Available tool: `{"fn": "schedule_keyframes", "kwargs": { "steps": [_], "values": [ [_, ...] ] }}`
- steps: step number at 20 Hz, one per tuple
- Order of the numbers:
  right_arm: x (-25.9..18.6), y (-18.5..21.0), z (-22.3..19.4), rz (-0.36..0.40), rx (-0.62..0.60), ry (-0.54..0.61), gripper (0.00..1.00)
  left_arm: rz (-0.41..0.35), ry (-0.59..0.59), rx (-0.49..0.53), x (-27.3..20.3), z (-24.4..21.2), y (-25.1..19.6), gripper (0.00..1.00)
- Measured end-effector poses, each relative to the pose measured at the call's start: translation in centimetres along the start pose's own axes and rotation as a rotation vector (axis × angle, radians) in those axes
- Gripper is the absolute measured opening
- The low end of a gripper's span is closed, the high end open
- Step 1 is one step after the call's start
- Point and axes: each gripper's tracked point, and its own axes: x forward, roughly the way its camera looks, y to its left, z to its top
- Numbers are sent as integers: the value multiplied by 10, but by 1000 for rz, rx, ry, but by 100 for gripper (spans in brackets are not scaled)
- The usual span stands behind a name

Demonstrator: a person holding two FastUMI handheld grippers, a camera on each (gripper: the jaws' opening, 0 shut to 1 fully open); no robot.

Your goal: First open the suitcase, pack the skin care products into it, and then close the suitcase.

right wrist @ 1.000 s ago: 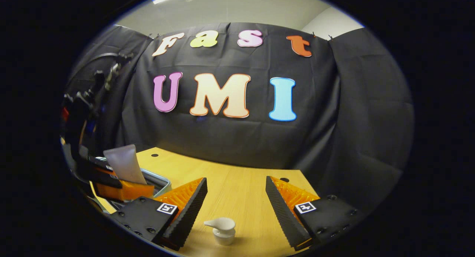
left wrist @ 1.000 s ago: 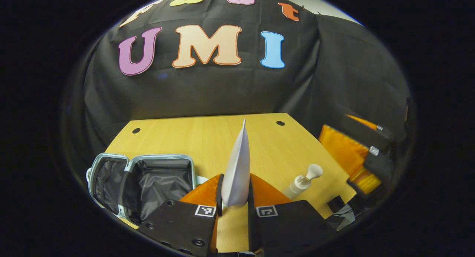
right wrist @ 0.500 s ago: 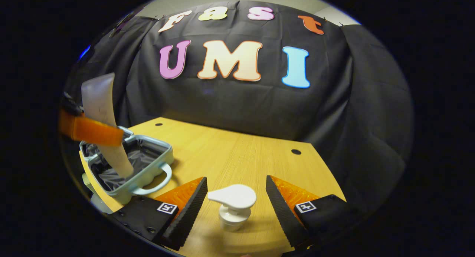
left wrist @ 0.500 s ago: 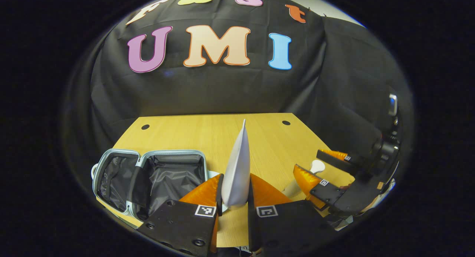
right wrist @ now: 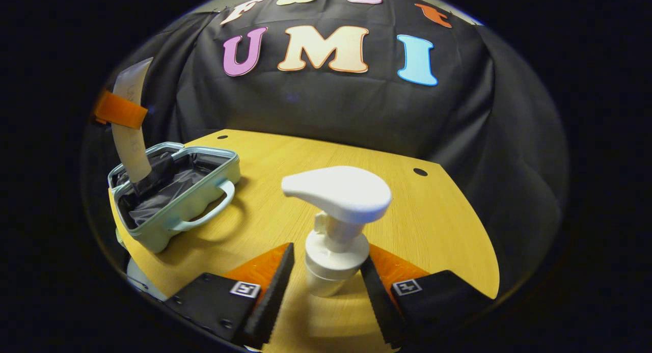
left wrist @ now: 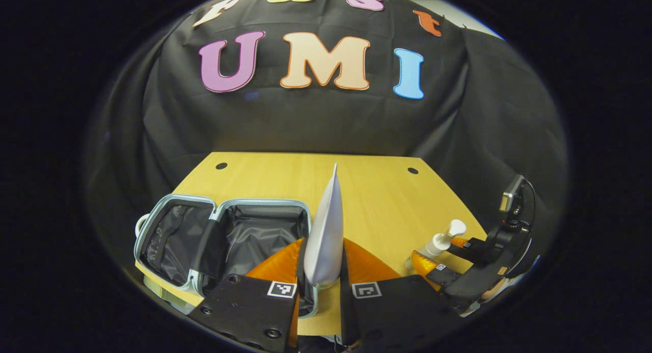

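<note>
Wooden table, open suitcase at its left. Your left gripper pinches the tube, beside the case's near right corner; carry it left over the lining before letting go. Your right gripper brackets the pump bottle (contact unclear); squeeze the neck squarely, below the pump head.

Left gripper clamped on load, upright; right gripper low, fingers seemingly touching, grip unconfirmed.

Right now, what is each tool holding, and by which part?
Left tool pinches the tube near its lower end. Right tool straddles the pump bottle; grip unclear.
</note>
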Motion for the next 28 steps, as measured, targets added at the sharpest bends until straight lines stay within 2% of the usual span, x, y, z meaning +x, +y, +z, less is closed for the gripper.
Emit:
{"fn": "schedule_keyframes", "kwargs": {
  "steps": [1,2,4,6,11,13,15,19,21,28],
  "values": [
    [7,0,-3,7,-2,12,69,15,4,3,1,-1,9,22],
    [5,4,-1,11,0,21,59,30,9,4,2,-2,19,25],
    [2,11,6,37,16,29,55,64,36,5,3,-6,41,25],
    [-5,18,23,61,45,11,55,103,82,7,10,-15,69,25],
    [-26,36,65,97,92,-46,55,154,323,8,31,-72,117,25],
    [-33,46,76,118,118,-54,55,156,408,-3,40,-95,127,25],
    [-39,53,85,119,103,-66,57,141,444,-3,53,-107,132,26],
    [-41,71,95,132,97,-65,55,137,498,-14,74,-122,142,25],
    [-39,85,99,151,97,-53,57,125,469,-24,87,-117,145,26],
    [-28,161,131,292,206,-24,55,92,446,-42,112,-126,154,35]
  ]
}}
